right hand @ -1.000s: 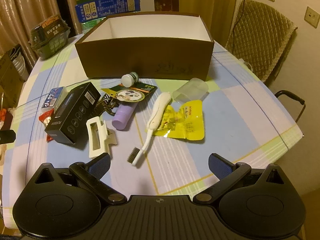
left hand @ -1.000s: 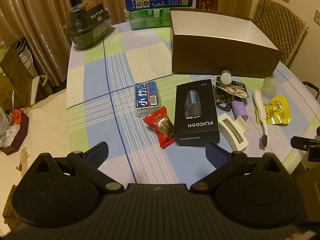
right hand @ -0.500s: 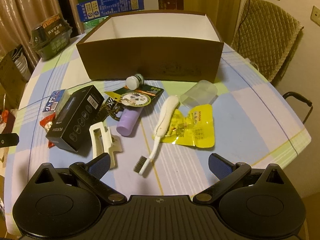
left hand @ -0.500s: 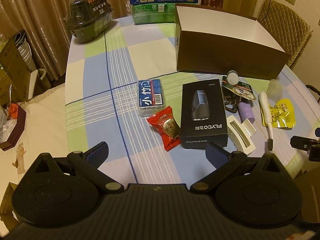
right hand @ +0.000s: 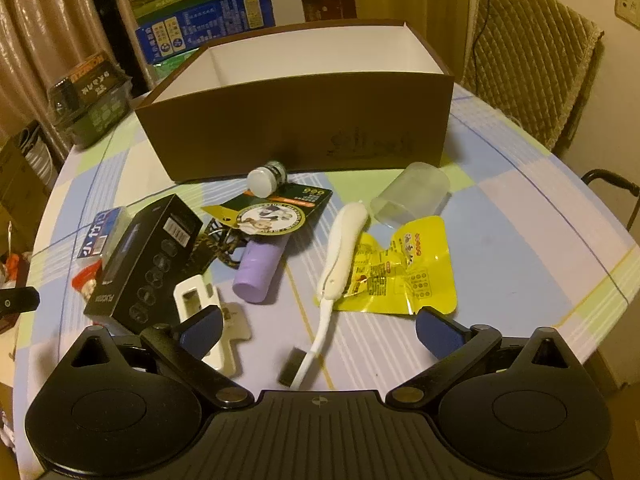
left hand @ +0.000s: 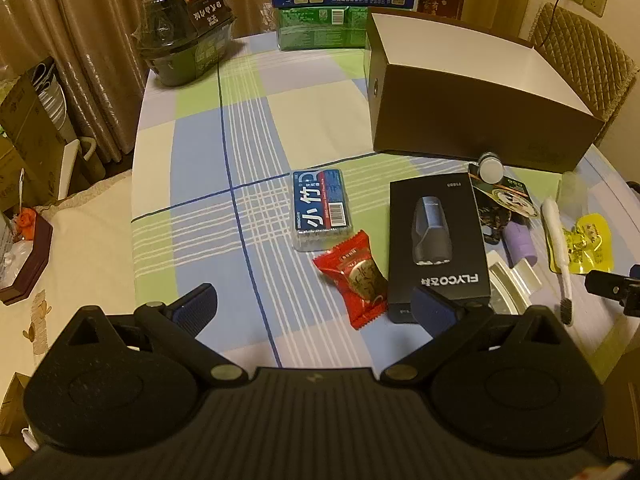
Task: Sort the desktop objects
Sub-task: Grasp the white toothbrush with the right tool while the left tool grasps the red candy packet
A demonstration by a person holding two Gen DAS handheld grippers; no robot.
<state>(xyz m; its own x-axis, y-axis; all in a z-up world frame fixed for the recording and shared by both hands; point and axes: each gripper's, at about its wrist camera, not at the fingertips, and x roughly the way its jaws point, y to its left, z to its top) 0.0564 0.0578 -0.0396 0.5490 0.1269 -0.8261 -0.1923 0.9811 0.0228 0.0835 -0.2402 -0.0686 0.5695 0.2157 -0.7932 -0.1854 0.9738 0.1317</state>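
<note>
While both grippers hang over the checked tabletop (right hand: 520,216), the left gripper (left hand: 314,306) has its jaws wide open and empty, low in the frame near the red candy (left hand: 354,276) and black box (left hand: 438,236). The right gripper (right hand: 318,326) has jaws that have just closed a little, still wide and holding nothing, with the white brush (right hand: 340,256) lying between them. A big brown box (right hand: 296,120) sits open at the top.

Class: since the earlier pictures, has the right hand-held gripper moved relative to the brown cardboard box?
Yes: the right hand-held gripper has moved closer to the brown cardboard box, lower over the table.
</note>
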